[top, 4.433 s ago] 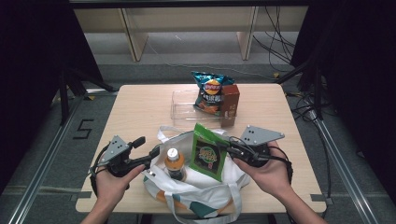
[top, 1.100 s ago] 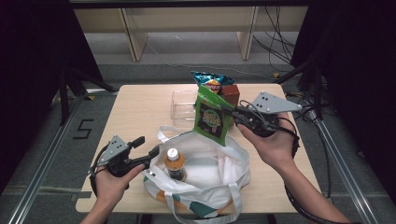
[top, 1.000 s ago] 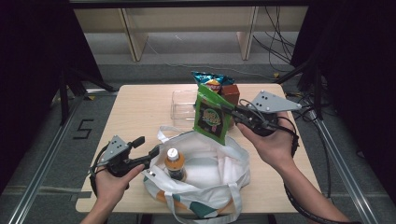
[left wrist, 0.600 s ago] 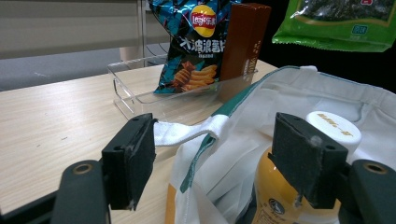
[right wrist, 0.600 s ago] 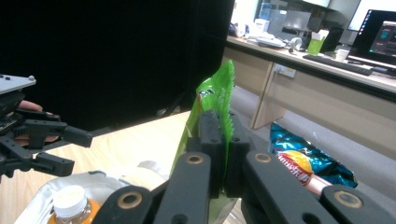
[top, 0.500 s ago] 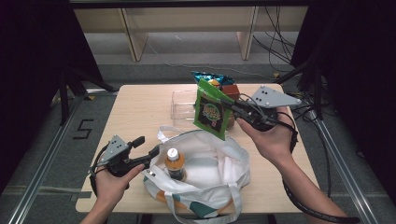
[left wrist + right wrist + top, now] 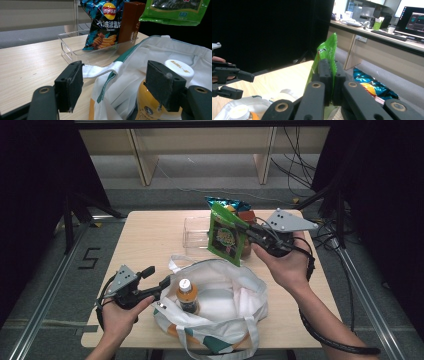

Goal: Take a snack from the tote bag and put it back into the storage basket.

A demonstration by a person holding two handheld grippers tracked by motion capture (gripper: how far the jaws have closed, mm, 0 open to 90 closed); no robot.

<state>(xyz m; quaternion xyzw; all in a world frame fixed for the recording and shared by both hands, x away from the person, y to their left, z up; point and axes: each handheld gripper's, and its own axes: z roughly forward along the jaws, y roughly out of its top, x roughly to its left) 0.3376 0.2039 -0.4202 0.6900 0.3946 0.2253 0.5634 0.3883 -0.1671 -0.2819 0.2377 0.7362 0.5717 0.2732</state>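
Green Packet Lifted From the Bag to Above the Clear Tray

Lifted clear of the tote since the earliest frame, the green snack packet [image 7: 226,233] now hangs in the air over the far side of the table, just in front of the clear tray [image 7: 196,228]. The right gripper [image 7: 242,227] is clamped on the packet's upper edge; in the right gripper view its pads sit pressed together on the serrated green edge [image 7: 329,56]. Behind the packet, in the tray, stand a blue chip bag [image 7: 105,23] and a brown carton [image 7: 130,21]. Nearer the person lies the white tote bag [image 7: 235,297], mouth open, with an orange drink bottle [image 7: 185,295] upright inside. The left gripper [image 7: 159,276] has kept its place at the bag's left rim, jaws wide apart, with the bag's strap [image 7: 100,70] between them and not pinched
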